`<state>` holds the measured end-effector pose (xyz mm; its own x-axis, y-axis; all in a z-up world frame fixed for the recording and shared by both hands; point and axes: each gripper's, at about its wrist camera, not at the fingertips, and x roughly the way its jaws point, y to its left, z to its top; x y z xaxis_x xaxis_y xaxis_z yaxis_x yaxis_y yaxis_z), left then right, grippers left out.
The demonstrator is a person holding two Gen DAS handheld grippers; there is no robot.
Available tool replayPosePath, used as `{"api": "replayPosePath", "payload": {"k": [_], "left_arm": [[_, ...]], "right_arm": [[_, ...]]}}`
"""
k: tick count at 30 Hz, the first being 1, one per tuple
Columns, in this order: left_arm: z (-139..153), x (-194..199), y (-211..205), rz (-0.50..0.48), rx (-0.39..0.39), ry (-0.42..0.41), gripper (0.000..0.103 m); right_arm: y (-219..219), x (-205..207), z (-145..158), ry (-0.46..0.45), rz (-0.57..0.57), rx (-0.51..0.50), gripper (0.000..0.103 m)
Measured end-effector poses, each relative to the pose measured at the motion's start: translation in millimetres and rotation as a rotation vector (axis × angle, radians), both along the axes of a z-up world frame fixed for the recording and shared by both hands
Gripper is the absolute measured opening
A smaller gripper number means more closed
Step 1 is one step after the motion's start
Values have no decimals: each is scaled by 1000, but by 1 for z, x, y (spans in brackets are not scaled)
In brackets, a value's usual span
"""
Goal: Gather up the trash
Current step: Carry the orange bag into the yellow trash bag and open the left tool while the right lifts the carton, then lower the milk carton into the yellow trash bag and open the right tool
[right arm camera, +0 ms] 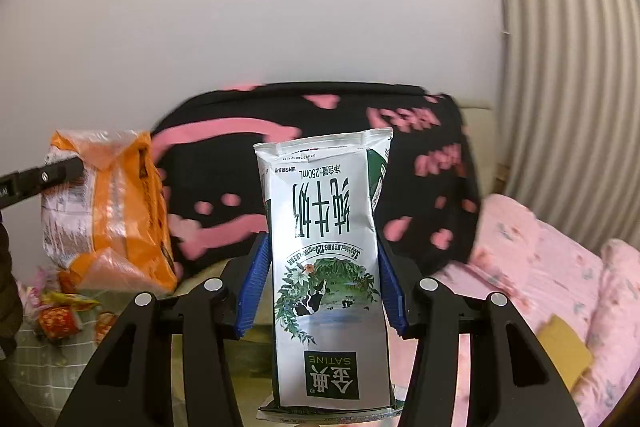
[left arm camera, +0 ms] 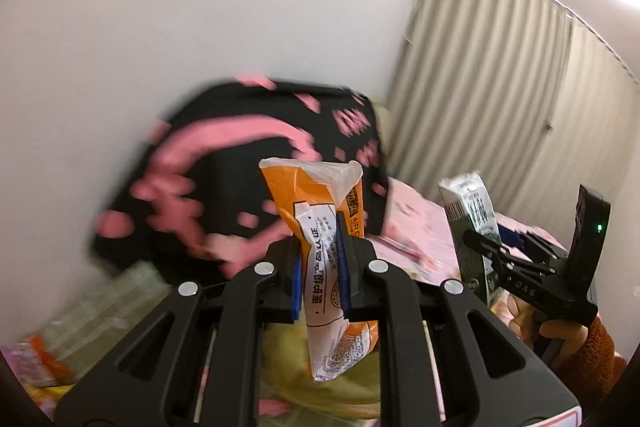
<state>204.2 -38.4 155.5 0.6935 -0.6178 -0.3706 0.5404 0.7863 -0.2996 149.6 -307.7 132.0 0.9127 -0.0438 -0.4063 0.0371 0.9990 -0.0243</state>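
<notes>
My left gripper is shut on an orange and white plastic wrapper, held upright in the air between its blue pads. The same wrapper shows at the left of the right wrist view. My right gripper is shut on a silver and green milk carton, upside down, its print inverted. The carton and the right gripper also show at the right of the left wrist view. More wrappers lie low at the left.
A black cushion with pink print leans against the white wall behind both grippers. A pink flowered bedspread lies to the right, with a tan card on it. Beige curtains hang at the right.
</notes>
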Motion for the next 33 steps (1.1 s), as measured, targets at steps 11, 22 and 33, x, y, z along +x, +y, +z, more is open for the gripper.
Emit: {"api": "replayPosePath", "payload": {"k": [11,22,33], "left_arm": [[-111,35,-114,-106,287,131,12],[-124,60,-96,-53,214,250,39],[-112,32,-14,40,113,301,48]], "right_arm": [[-67,-2,-34,69,-133,55,48],[-45,11,-50,86,-41,87,48],[35,45,-55,32,121,106,48]]}}
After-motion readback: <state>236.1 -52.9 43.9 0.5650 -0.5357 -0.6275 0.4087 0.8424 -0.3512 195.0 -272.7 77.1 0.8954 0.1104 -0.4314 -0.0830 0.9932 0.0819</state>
